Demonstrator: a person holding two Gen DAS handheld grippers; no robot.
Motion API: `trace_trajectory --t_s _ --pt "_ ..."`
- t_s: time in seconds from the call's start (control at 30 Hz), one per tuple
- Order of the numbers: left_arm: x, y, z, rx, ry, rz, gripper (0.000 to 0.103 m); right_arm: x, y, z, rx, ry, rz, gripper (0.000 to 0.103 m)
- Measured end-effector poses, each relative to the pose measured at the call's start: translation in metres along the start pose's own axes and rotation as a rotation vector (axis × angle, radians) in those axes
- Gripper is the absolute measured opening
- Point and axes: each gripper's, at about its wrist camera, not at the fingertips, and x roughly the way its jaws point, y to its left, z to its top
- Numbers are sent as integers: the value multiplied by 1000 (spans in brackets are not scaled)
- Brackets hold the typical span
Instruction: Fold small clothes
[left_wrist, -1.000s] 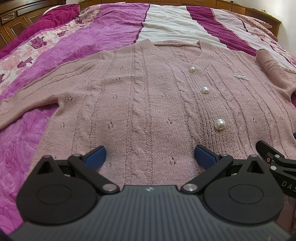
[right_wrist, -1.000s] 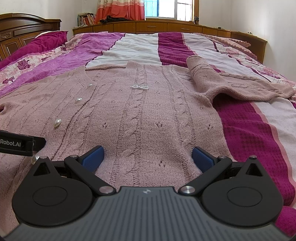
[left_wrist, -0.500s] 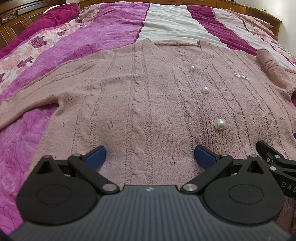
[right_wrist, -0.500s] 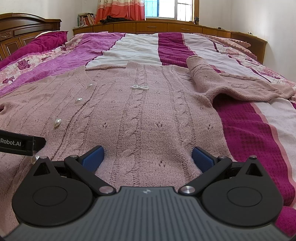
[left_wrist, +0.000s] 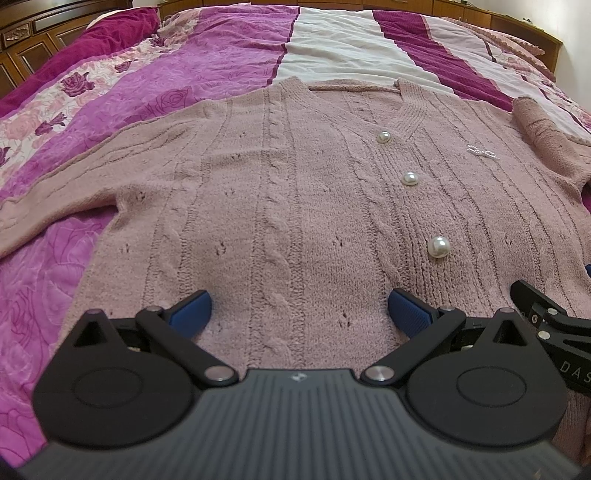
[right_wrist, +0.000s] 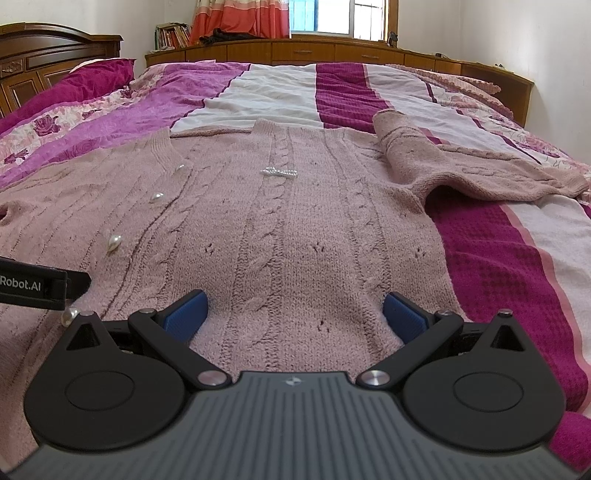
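Pink cable-knit cardigan lies face up, flat on the bed, over a bedspread striped in purple, white and magenta. Front is buttoned w/ pearl buttons running down the placket; small beaded bow on the chest, right of the buttons in the right wrist view.

Sleeves: one sleeve spread out straight to the left side. Other sleeve bent, lying partly on the bedspread at the right (cuff end rests on the white/pink stripes).

Left gripper: jaws wide apart, blue pads low over the hem area, left of the button line. Nothing between them. Contact w/ the knit can't be confirmed.

Right gripper: also spread wide, holding nothing, at the hem on the bow side of the garment. Near edge of cardigan sits just under both tools.

Each gripper's side shows in the other's view, so the two are close together, side by side.

Bkgd: wooden headboard at left, low wooden cabinet along far wall, window w/ orange curtain.
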Motion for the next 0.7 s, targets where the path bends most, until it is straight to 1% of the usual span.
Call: trace_trajectory --t_s 0.4,0.7 --pt "2 1 4 3 20 3 103 -1 3 1 -5 4 -3 103" --pt "1 0 4 0 27 3 103 3 -2 4 -4 15 6 103"
